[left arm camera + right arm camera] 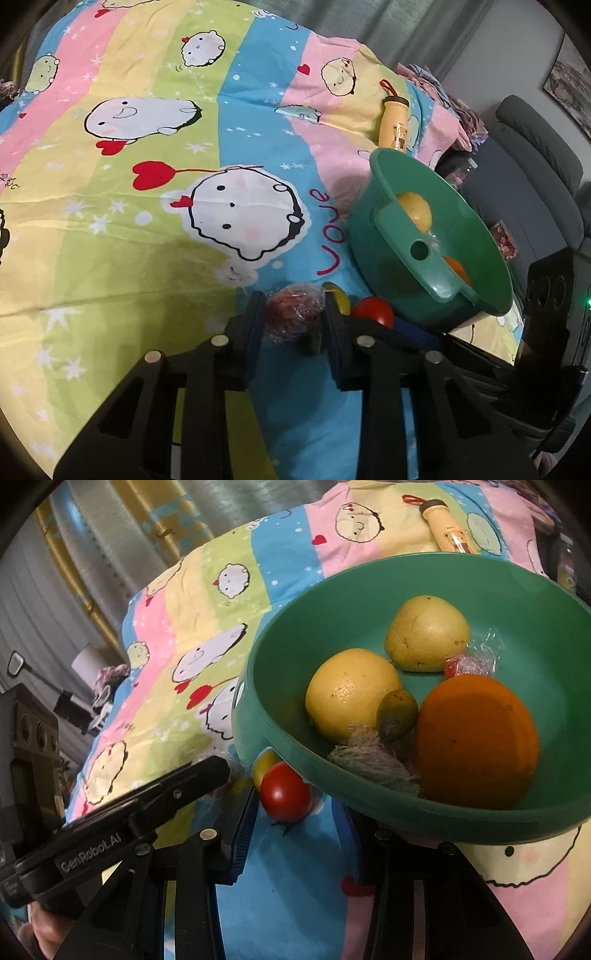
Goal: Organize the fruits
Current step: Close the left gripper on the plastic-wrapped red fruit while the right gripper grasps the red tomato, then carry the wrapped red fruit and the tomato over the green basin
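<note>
My left gripper (293, 317) is shut on a plastic-wrapped reddish-brown fruit (293, 312), low over the bed sheet. A small yellow fruit (341, 299) and a red tomato (373, 312) lie just right of it. The green bowl (384, 236) stands tilted at the right. In the right wrist view the bowl (369, 590) holds a yellow citrus (351, 692), a pear (426, 638), an orange (476, 742), a small green fruit (397, 714), a wrapped candy (465, 664) and a fibrous tuft (369, 757). My right gripper (295, 819) is open around the tomato (286, 792), its right finger under the bowl's rim.
A yellow bottle (393, 122) lies on the cartoon-print sheet (166, 221) beyond the bowl. The left gripper's black body (129, 812) crosses the right wrist view at lower left. A grey sofa (535, 166) stands to the right of the bed.
</note>
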`<state>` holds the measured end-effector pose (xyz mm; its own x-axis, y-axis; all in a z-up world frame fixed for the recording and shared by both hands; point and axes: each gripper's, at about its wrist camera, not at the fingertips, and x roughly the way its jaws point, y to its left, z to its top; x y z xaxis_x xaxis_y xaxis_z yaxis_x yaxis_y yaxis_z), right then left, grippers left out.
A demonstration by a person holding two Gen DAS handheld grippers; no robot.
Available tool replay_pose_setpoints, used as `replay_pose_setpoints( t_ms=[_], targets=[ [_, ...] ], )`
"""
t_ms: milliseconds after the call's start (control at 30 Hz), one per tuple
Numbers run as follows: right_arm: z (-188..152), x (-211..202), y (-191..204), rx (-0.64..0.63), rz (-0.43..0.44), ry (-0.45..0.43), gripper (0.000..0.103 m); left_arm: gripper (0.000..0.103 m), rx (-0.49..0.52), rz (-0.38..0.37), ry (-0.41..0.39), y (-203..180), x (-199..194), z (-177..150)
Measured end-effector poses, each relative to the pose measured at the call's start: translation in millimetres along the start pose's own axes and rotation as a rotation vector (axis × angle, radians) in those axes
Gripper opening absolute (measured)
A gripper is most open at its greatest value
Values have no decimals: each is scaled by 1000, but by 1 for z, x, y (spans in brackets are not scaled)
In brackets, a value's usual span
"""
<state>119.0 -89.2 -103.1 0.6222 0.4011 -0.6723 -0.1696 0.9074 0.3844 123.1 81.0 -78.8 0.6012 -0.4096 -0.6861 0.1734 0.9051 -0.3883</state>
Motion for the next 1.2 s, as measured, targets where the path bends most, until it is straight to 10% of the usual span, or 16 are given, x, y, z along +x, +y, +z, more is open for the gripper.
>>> replay_pose_setpoints(
  t_ms=[1200],
  targets=[
    [-20, -81, -2, -74, 163, -24, 31, 29, 24, 14, -125, -37, -86, -28]
  ],
)
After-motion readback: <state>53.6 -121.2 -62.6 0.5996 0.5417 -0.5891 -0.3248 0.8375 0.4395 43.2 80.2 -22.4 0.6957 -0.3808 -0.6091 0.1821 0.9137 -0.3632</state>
